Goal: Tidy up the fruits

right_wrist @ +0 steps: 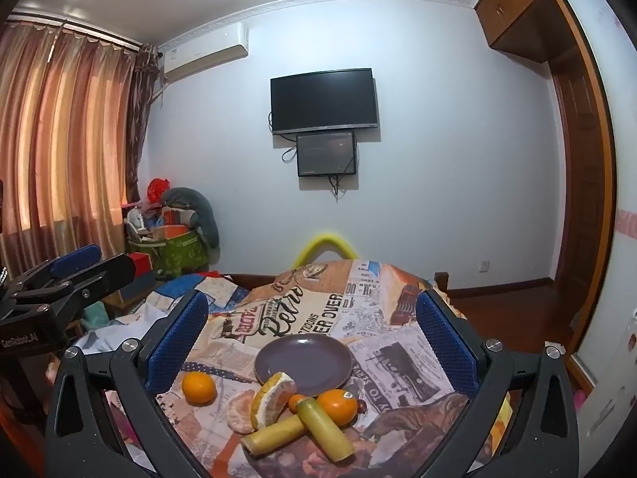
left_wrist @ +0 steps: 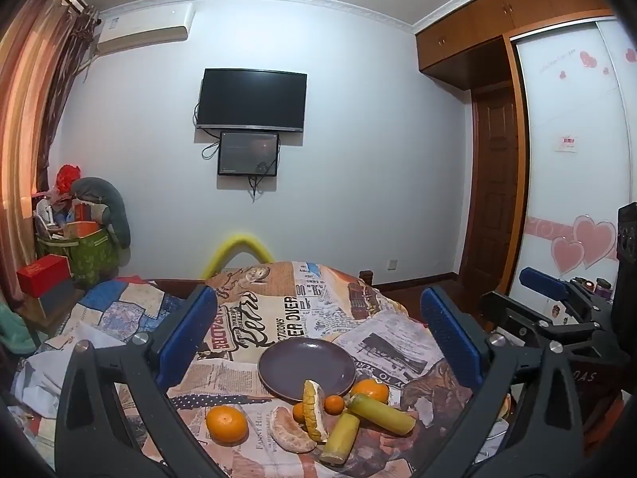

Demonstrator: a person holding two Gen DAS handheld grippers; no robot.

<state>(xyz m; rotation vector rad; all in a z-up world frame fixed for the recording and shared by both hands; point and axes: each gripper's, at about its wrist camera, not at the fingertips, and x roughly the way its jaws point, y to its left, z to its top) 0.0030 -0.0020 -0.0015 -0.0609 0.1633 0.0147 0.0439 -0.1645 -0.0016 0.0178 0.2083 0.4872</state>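
On the table, low in both frames: fruit is lying in a bunch on a picture cloth point(left_wrist: 278, 318).
Plate: a purple plate point(left_wrist: 306, 364) is sitting in the middle of the frame, with nothing resting fully inside it.
Big oranges: one orange point(left_wrist: 226, 424) is sitting apart at the lower left; a second orange point(left_wrist: 370, 391) is sitting just beside the plate's near rim.
Small oranges: a little orange point(left_wrist: 333, 404) is sitting between the peel piece and the sticks.
Peeled pieces: a yellow peel wedge point(left_wrist: 312, 410) is leaning on the plate's rim; a peeled fruit slice point(left_wrist: 290, 430) is lying beside it.
Yellow sticks: two sugarcane sticks point(left_wrist: 380, 414) are lying crossed, touching each other.
Left claw: the left gripper point(left_wrist: 318, 334) is hanging wide open over the fruit, gripping nothing.
Right claw: the right gripper point(right_wrist: 312, 338) is hanging wide open too, gripping nothing.
Back wall: a black TV point(right_wrist: 323, 100) is hanging at the upper middle.
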